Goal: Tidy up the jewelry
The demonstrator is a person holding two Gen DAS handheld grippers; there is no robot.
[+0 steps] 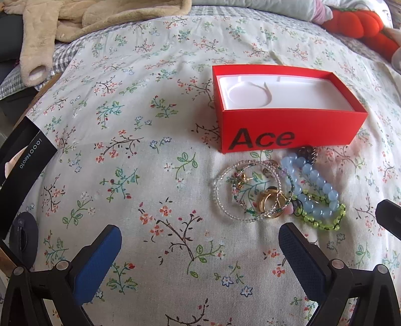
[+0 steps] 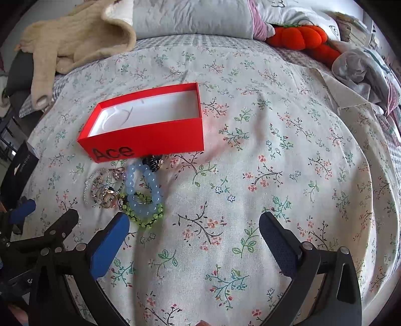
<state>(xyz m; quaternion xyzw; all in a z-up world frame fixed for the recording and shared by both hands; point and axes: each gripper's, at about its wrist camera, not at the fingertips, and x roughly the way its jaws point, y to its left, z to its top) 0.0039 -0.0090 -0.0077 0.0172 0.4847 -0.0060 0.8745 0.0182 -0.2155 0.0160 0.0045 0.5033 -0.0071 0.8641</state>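
Fingers first: my left gripper (image 1: pixel 200 248) hangs low over the bedspread with its two blue-padded fingers (image 1: pixel 97 265) spread wide, nothing between them, and my right gripper (image 2: pixel 194 240) sits the same way, splayed and empty. Under both lies a pale floral bedspread (image 2: pixel 250 175), lightly creased, printed with small twigs and blossoms. Just past my left gripper's right finger, and just beyond my right gripper's left finger, sits the jewelry heap (image 1: pixel 275 190): clear beaded loops, gold rings (image 1: pixel 270 203), a pale blue bead bracelet (image 2: pixel 145 190) and a lime green bead bracelet (image 2: pixel 142 213) overlapping it on the near side, plus a dark piece I cannot make out at the far edge. Right behind the heap stands an open red box (image 1: pixel 288 130) marked "Ace", its white moulded insert bare. At the near left edge a black box (image 1: pixel 22 163) pokes in. Farther off, a beige fleece garment (image 2: pixel 75 40) lies at the far left, grey pillows (image 2: pixel 190 17) in the middle, and an orange plush pumpkin (image 2: pixel 303 37) at the far right, beside crumpled fabric.
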